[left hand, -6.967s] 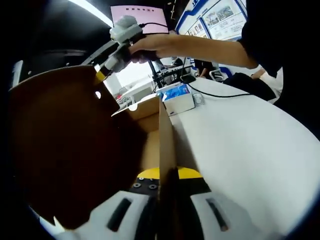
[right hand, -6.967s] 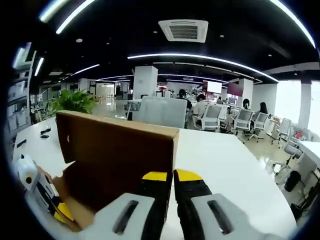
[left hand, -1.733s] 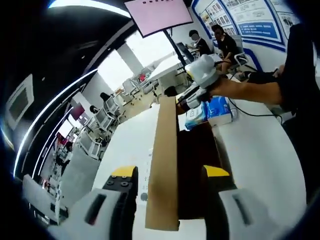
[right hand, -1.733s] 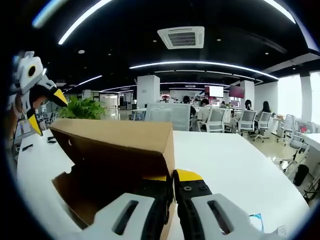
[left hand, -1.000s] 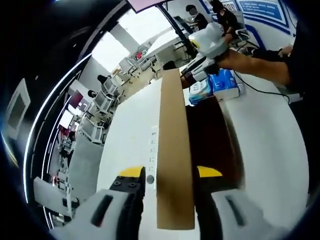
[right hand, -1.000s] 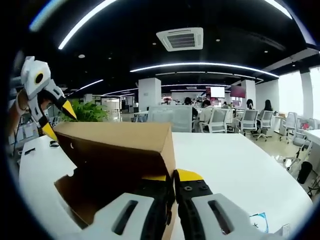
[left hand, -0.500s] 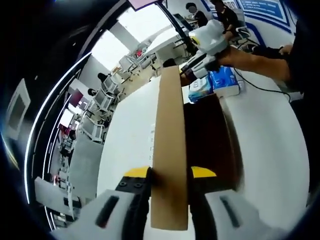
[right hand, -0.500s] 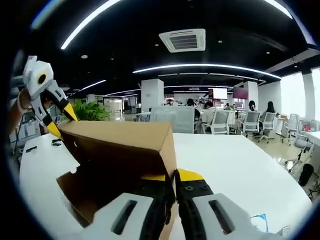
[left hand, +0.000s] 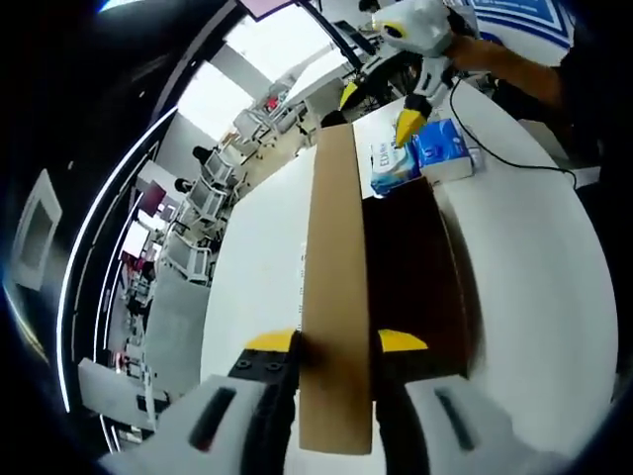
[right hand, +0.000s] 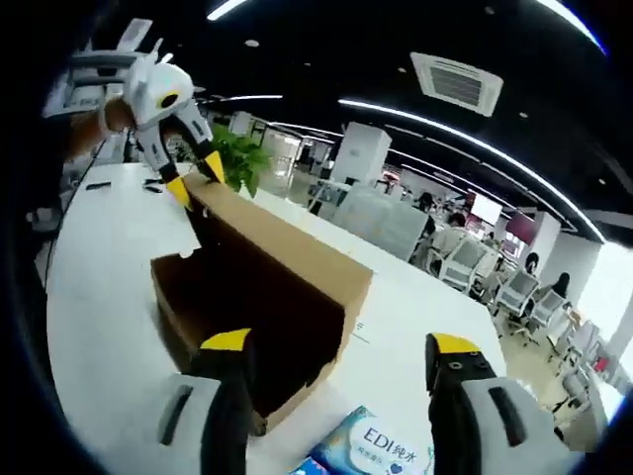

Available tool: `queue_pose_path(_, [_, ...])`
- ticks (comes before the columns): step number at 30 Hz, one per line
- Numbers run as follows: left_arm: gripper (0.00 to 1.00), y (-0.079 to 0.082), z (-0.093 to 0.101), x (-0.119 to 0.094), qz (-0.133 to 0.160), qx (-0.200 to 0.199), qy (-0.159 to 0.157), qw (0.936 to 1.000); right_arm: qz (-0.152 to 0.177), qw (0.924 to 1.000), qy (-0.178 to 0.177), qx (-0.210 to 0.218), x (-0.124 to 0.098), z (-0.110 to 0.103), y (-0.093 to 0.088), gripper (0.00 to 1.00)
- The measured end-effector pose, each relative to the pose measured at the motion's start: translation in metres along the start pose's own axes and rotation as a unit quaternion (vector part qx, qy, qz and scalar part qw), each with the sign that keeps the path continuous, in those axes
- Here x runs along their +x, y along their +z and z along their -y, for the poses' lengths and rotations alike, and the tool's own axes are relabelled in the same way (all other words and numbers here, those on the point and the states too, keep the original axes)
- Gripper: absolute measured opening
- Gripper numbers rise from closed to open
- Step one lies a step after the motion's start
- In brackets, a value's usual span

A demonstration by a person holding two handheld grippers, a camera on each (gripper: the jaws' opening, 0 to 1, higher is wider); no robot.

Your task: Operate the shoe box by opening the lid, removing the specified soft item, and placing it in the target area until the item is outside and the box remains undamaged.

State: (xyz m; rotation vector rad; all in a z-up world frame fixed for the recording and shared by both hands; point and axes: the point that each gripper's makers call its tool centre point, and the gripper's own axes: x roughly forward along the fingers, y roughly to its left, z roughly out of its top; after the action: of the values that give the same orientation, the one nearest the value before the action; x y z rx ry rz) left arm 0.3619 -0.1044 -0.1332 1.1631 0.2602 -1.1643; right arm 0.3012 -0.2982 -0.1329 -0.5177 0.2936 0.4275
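Left gripper (left hand: 334, 346) pinches shoe-box lid (left hand: 336, 287) edge at 6 o'clock | right gripper (right hand: 336, 358) spread, clear of lid | box (right hand: 259, 307) on table (right hand: 99, 297) | soft item unseen | risk: one-sided grip may twist, tear cardboard.

Long ceiling strip lights (right hand: 475, 124) give the room a bright, even glow, though the ceiling between them reads nearly black. In the left gripper view, daylight beyond the shoe box (left hand: 336, 287) is blown out to white, and the white table (left hand: 534, 287) beside the box glares. The box's inside is deep shadow with no detail. Fisheye distortion bends straight lines hard toward the edges of both views, and the chairs far behind the box look soft.
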Motion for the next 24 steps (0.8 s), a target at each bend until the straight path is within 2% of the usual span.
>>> queue_pose_path(2, [0.29,0.000,0.000,0.000,0.001,0.000,0.001,1.0000,-0.008,0.9982,0.016,-0.057,-0.005,-0.007,0.014,0.69])
queue_pose_path(4, [0.29,0.000,0.000,0.000,0.002,0.000,0.001,1.0000,-0.029,0.9918,0.032,-0.121,-0.005,-0.015,0.026,0.71])
queue_pose_path(6, [0.29,-0.001,0.001,0.000,0.003,0.001,0.001,1.0000,-0.046,0.9789,0.061,-0.190,0.002,-0.027,0.039,0.71])
queue_pose_path(9, [0.29,-0.001,0.002,0.000,0.004,0.001,0.002,1.0000,-0.047,0.9688,0.116,-0.214,0.013,-0.047,0.051,0.71])
queue_pose_path(11, [0.29,-0.001,0.003,0.000,0.004,0.003,0.002,1.0000,-0.069,0.9557,0.126,-0.257,0.022,-0.047,0.054,0.70])
queue_pose_path(12, [0.29,-0.001,0.003,0.001,0.003,0.004,0.004,1.0000,-0.078,0.9461,0.130,-0.286,0.028,-0.045,0.055,0.69])
queue_pose_path(17, [0.29,-0.001,0.004,0.001,0.003,0.008,0.005,0.9999,-0.109,0.9337,0.140,-0.311,0.050,-0.039,0.054,0.57])
queue_pose_path(19, [0.29,-0.002,0.005,0.001,0.004,0.009,0.005,0.9999,-0.117,0.9261,0.139,-0.330,0.058,-0.037,0.054,0.51])
queue_pose_path(23, [0.29,-0.003,0.003,0.001,0.005,0.010,0.005,0.9999,-0.127,0.9224,0.142,-0.336,0.066,-0.040,0.052,0.48])
queue_pose_path(24, [0.29,-0.004,0.002,0.002,0.006,0.010,0.005,0.9999,-0.131,0.9190,0.142,-0.344,0.068,-0.040,0.051,0.48])
